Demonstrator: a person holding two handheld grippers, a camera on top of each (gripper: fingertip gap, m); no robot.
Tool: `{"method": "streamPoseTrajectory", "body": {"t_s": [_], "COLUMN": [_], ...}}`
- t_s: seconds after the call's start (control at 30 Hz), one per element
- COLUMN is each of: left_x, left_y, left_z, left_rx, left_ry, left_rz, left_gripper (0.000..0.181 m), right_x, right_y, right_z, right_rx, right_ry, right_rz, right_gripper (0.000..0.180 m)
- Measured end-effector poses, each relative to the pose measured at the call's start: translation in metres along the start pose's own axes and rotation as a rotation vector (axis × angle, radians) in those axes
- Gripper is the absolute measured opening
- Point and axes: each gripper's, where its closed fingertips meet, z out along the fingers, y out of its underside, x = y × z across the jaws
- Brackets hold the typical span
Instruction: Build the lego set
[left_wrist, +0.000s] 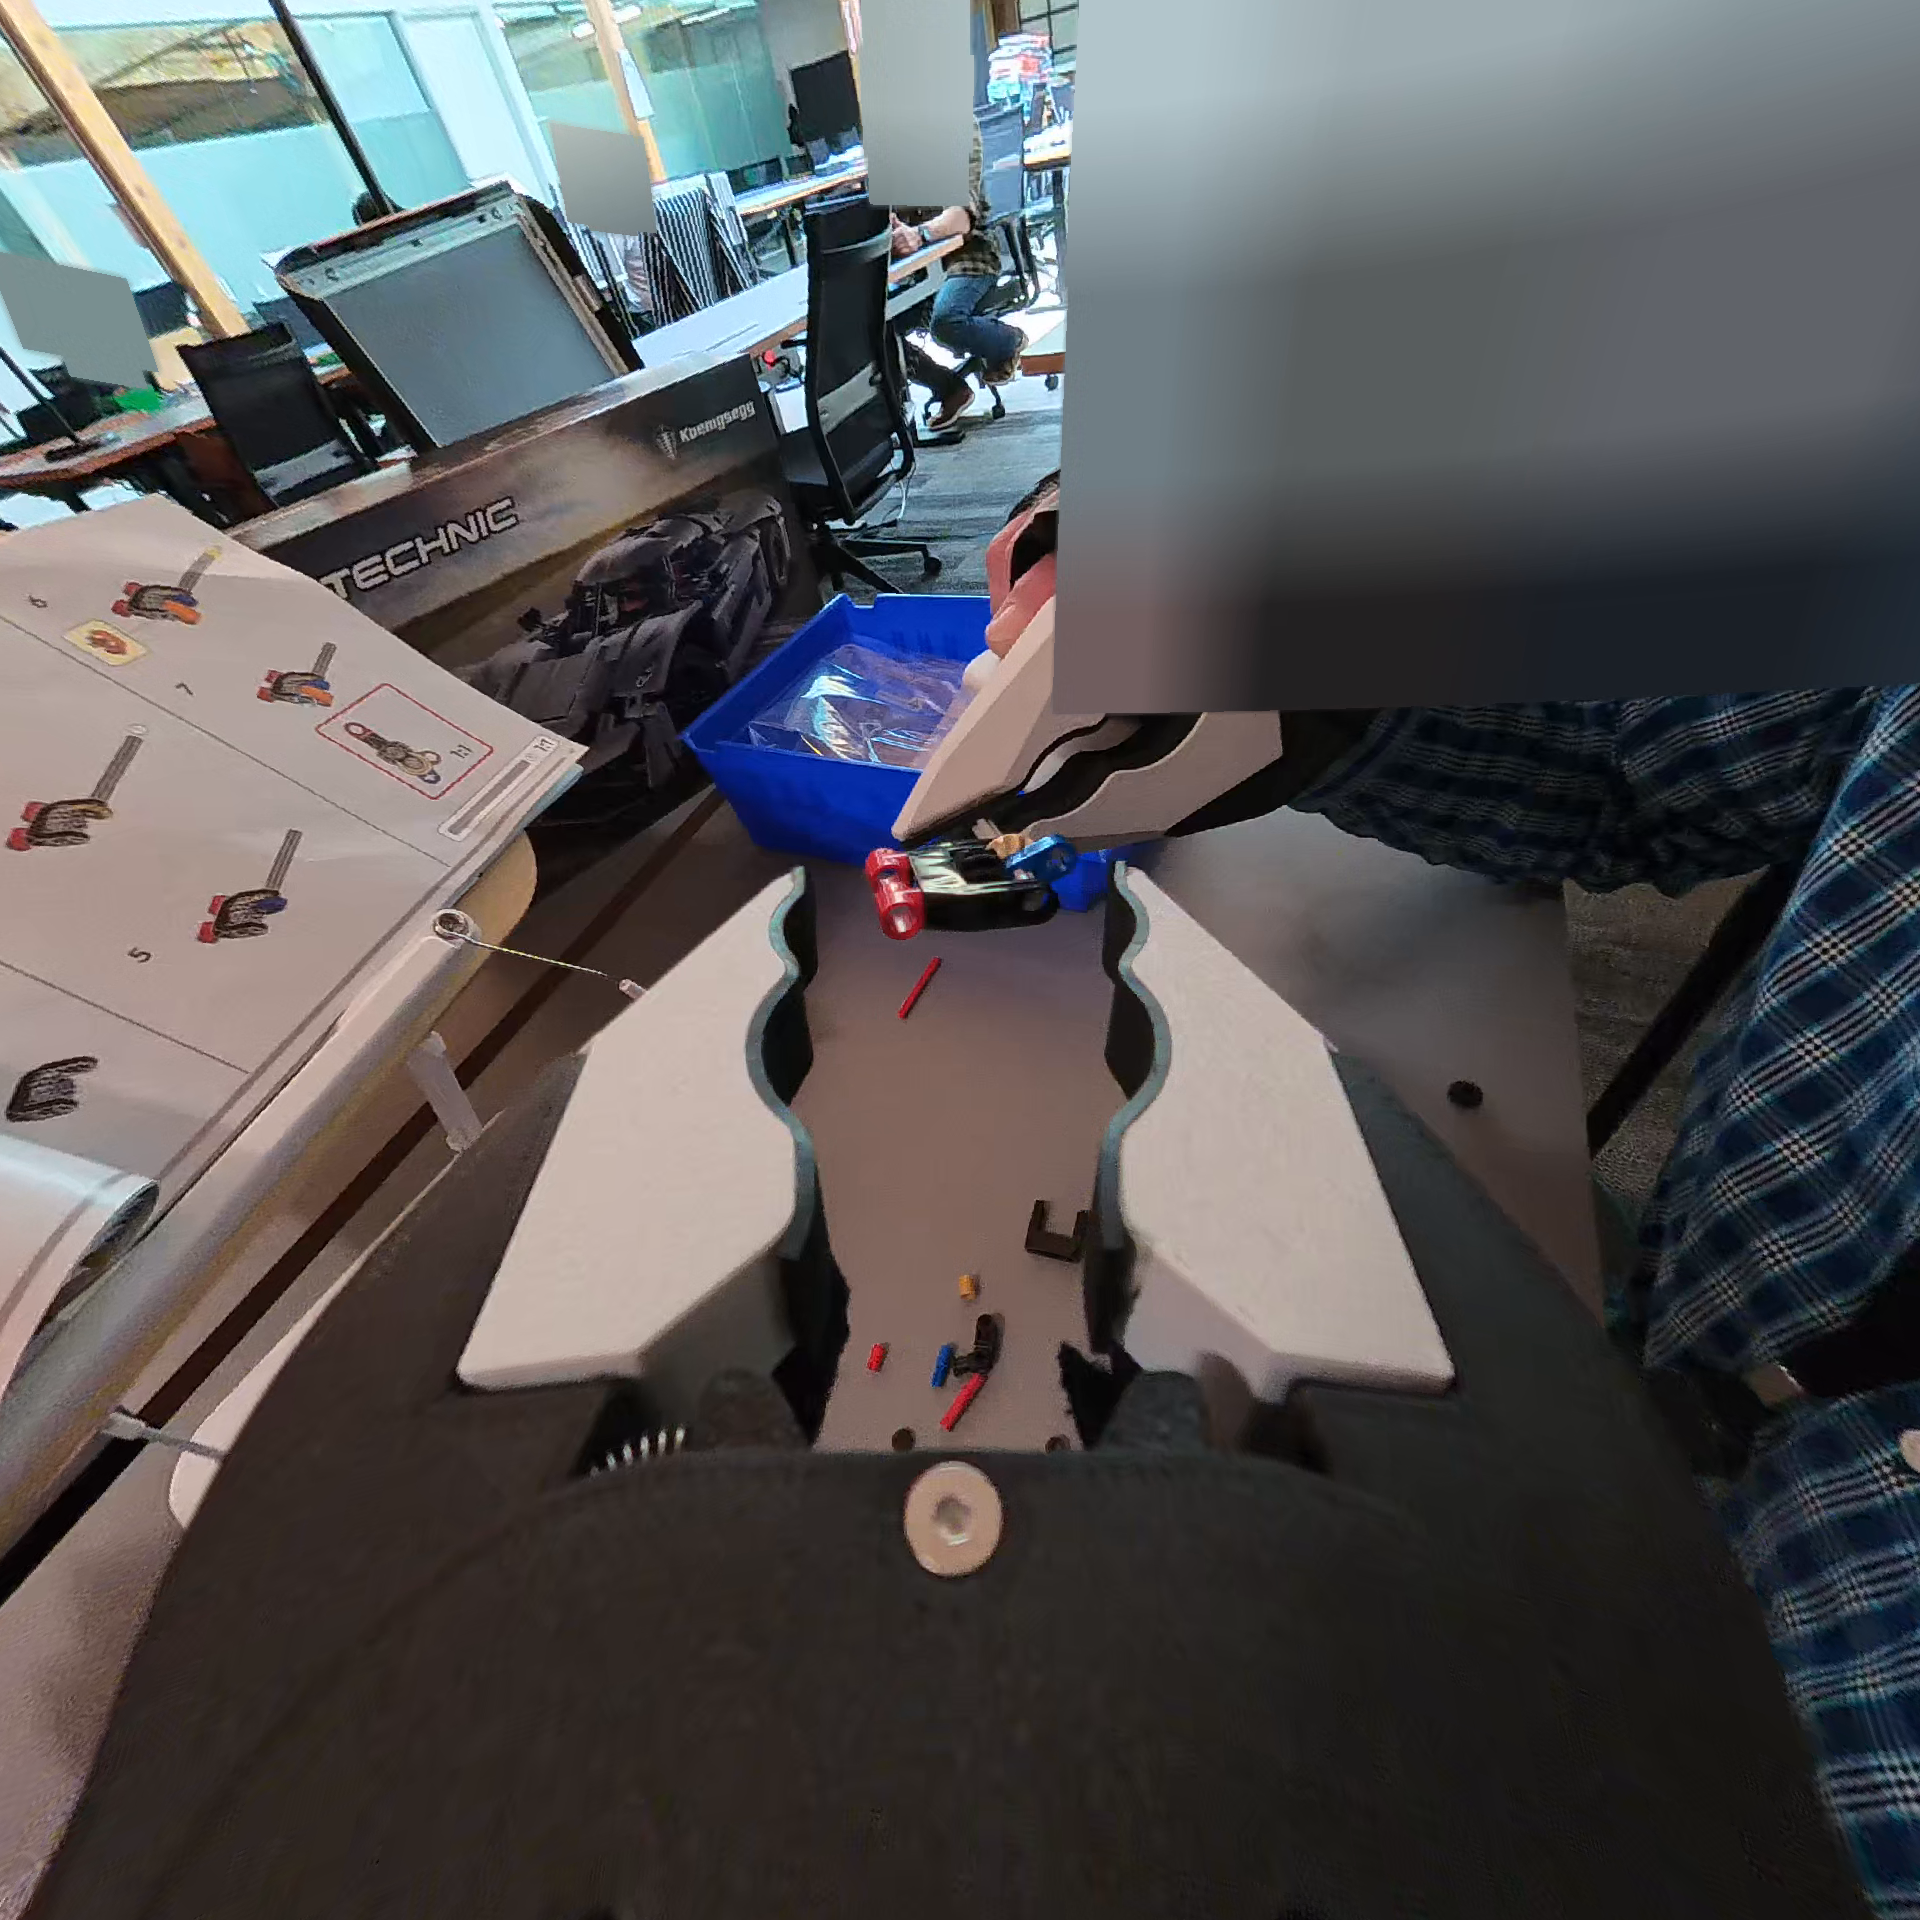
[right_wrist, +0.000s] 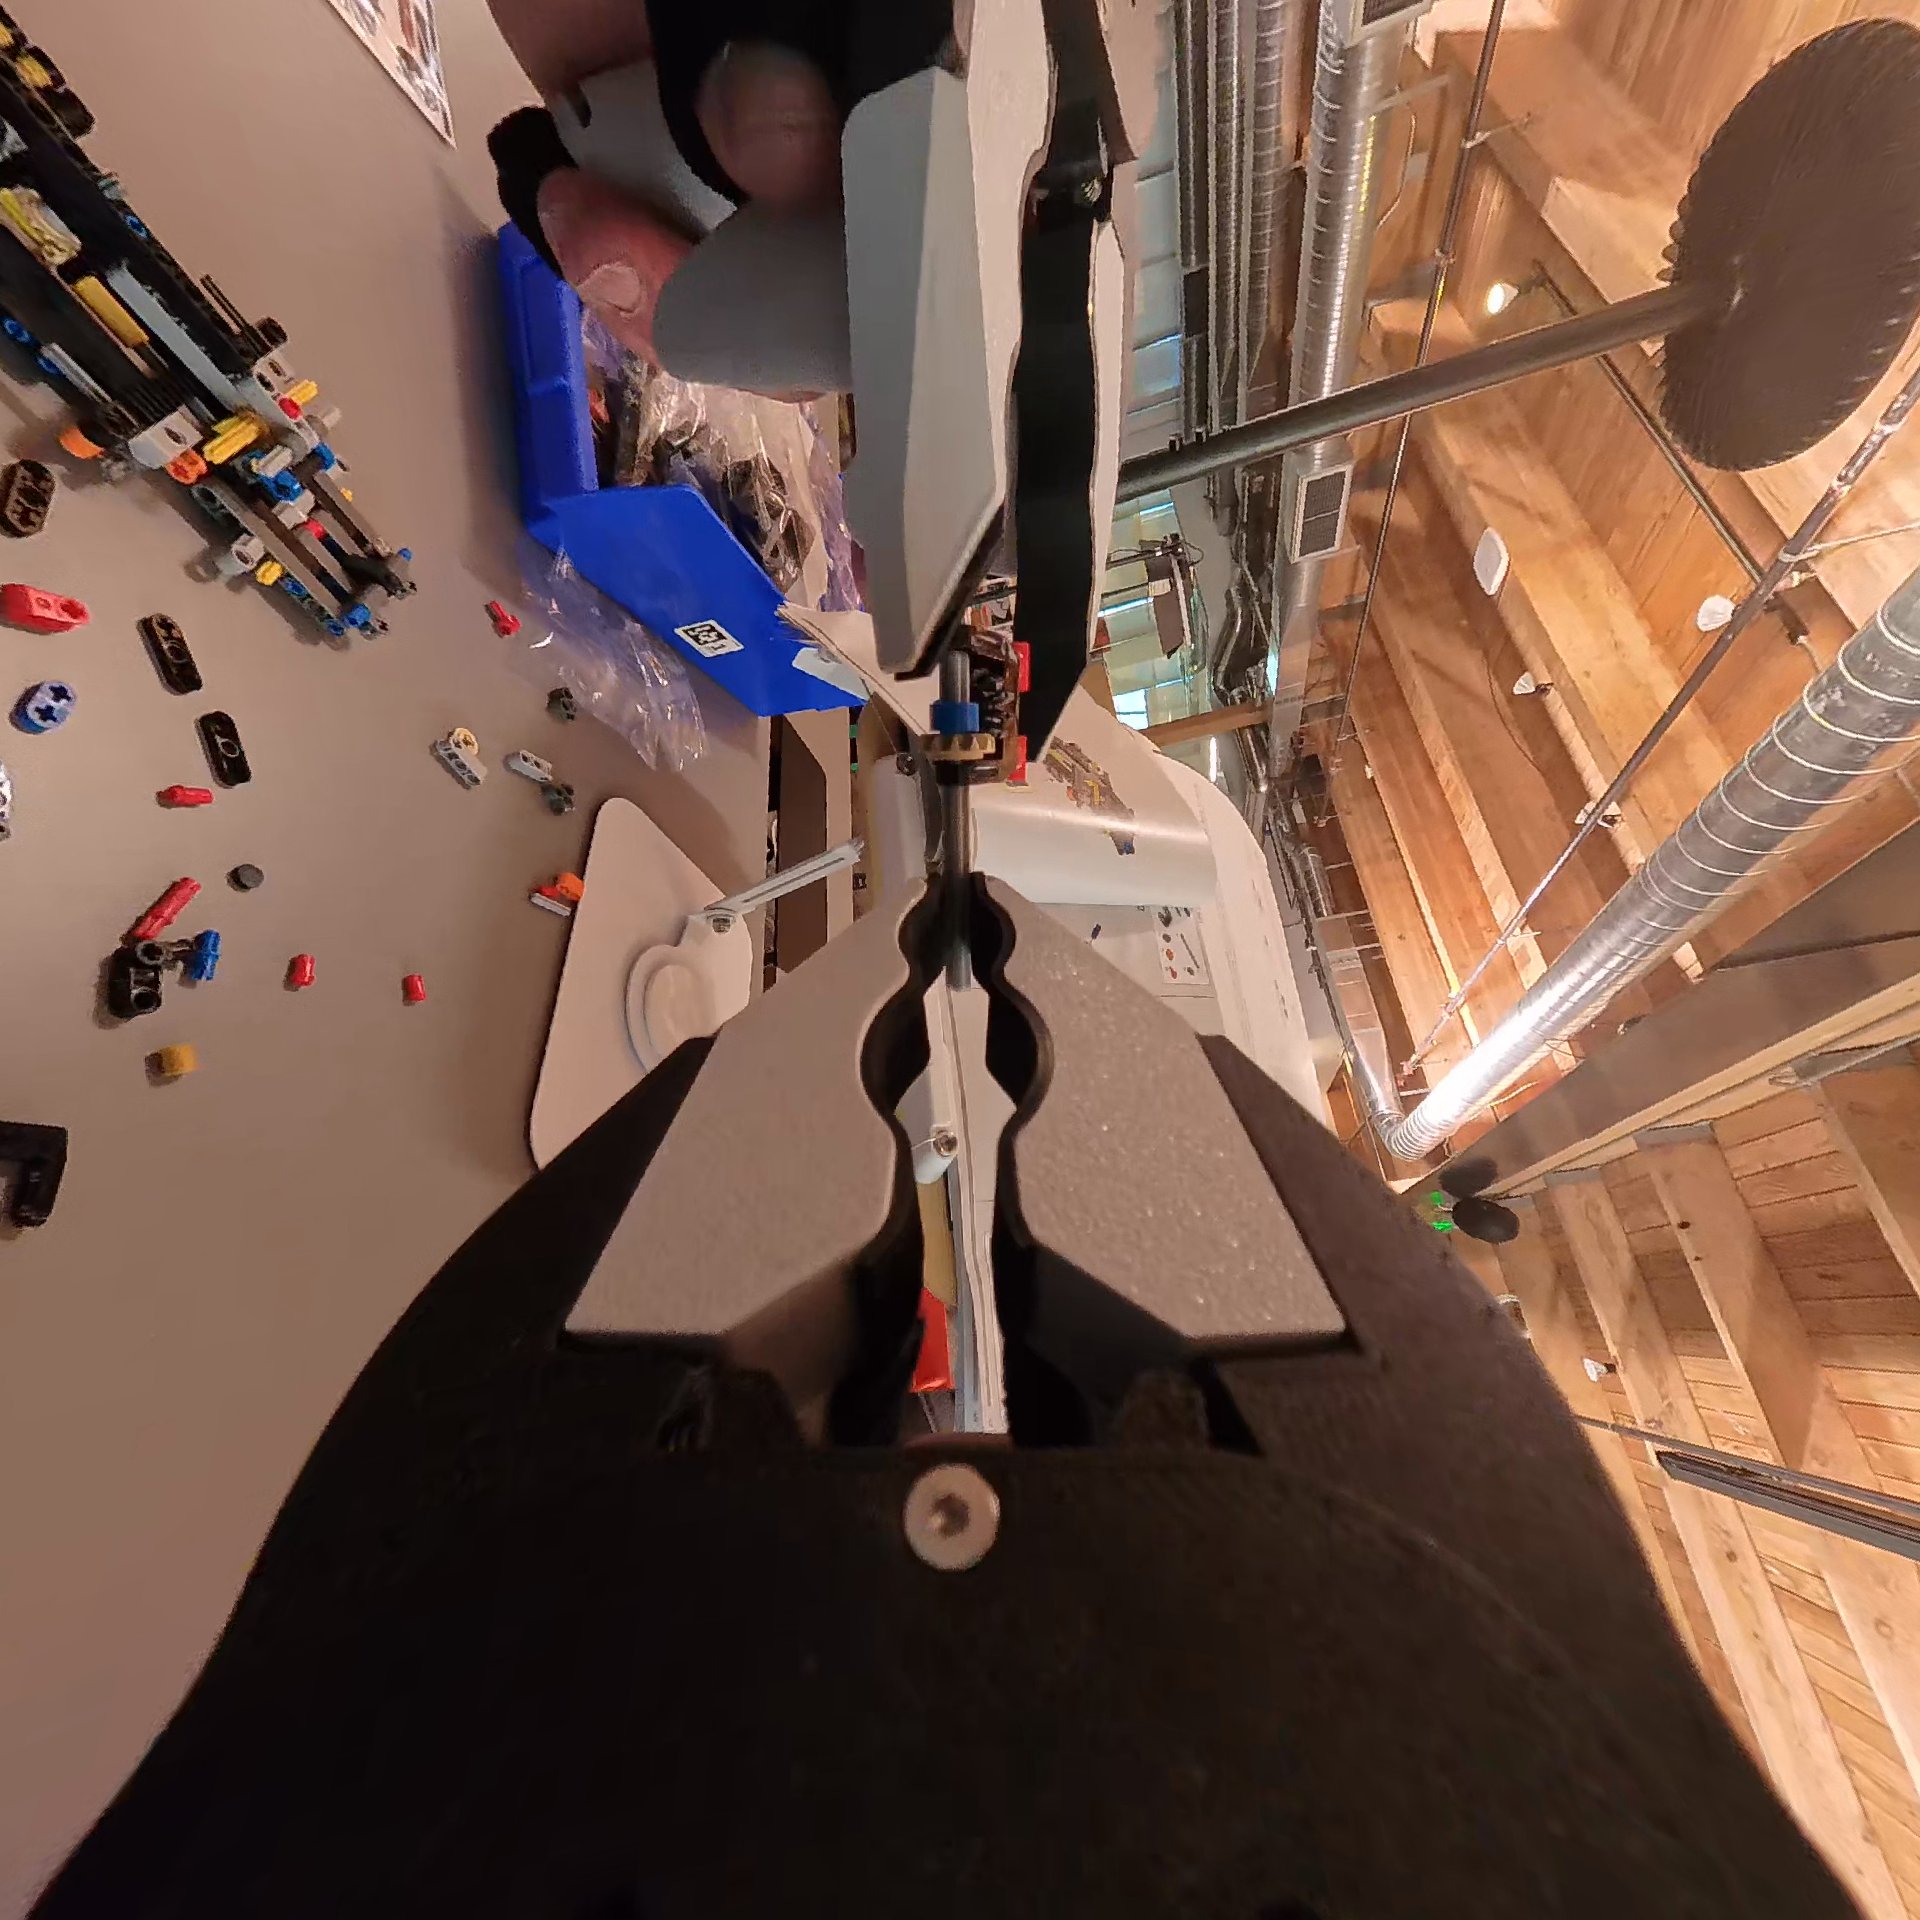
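Note:
In the left wrist view my left gripper (left_wrist: 961, 885) is open and empty, above the grey table (left_wrist: 966, 1122). Just beyond its tips, another gripper's white fingers (left_wrist: 977, 748) are shut on a small black assembly (left_wrist: 977, 896) with red connectors and a blue piece. In the right wrist view my right gripper (right_wrist: 954, 896) is shut on a dark grey axle (right_wrist: 956, 831). The axle runs forward into the assembly (right_wrist: 987, 696), through a tan gear (right_wrist: 956, 750) and a blue bush (right_wrist: 954, 717). A hand-held gripper's fingers (right_wrist: 925, 416) clamp that assembly from above.
A blue bin (left_wrist: 769, 774) of bagged parts stands behind the assembly, also seen in the right wrist view (right_wrist: 644, 561). An instruction booklet (left_wrist: 208, 779) and the set's box (left_wrist: 582, 540) lie left. Loose pieces (left_wrist: 966, 1351) dot the table. A partly built chassis (right_wrist: 156, 343) lies nearby.

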Motion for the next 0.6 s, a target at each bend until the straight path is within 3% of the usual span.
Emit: {"method": "streamPoseTrajectory", "body": {"t_s": [0.17, 0.6], "left_x": [-0.002, 0.006], "left_y": [0.001, 0.021], "left_z": [0.004, 0.006], "left_rx": [0.022, -0.001], "left_ry": [-0.029, -0.056], "left_rz": [0.007, 0.029], "left_gripper": [0.032, 0.03], "right_x": [-0.003, -0.026], "right_y": [0.006, 0.007], "right_z": [-0.001, -0.004], "right_rx": [-0.025, -0.028], "right_ry": [-0.006, -0.078], "right_rz": [-0.019, 0.049], "right_gripper": [0.0, 0.0]}}
